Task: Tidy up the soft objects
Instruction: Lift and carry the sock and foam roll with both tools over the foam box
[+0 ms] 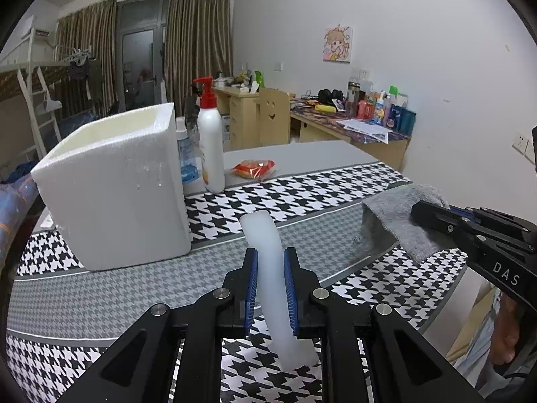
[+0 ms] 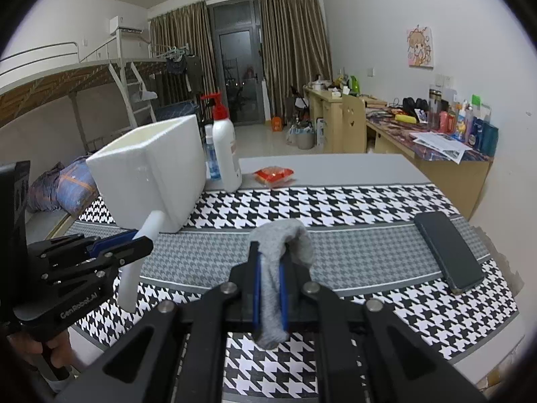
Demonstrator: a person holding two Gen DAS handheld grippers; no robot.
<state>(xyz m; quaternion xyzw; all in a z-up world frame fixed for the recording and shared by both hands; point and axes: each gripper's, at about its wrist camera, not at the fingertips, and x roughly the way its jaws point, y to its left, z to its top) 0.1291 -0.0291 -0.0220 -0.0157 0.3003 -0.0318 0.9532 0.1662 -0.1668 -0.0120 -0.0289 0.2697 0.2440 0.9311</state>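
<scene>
Houndstooth table (image 2: 335, 208): foam box (image 1: 114, 188) near left gripper (image 1: 271, 258) clamping foam strip (image 1: 265, 235); right gripper (image 2: 268, 262) clamping sock (image 2: 288, 238).

Each view is taken from close behind one gripper, looking forward and a little down. The white foam box (image 1: 114, 188) (image 2: 151, 171) is shown in both.

On your desk (image 2: 335, 168), a houndstooth cloth (image 2: 335, 208) covers the near part. A white pump bottle with a red top (image 2: 225, 147) stands at the far side, with a smaller clear spray bottle (image 2: 210, 158) just beside it. A red snack packet (image 2: 273, 175) lies near them on the bare grey top. A dark phone (image 2: 448, 252) lies flat on the cloth at your right. Behind, you have a bunk bed (image 2: 67, 77), brown curtains (image 2: 292, 33) and a cartoon picture (image 2: 419, 47) on the wall.
</scene>
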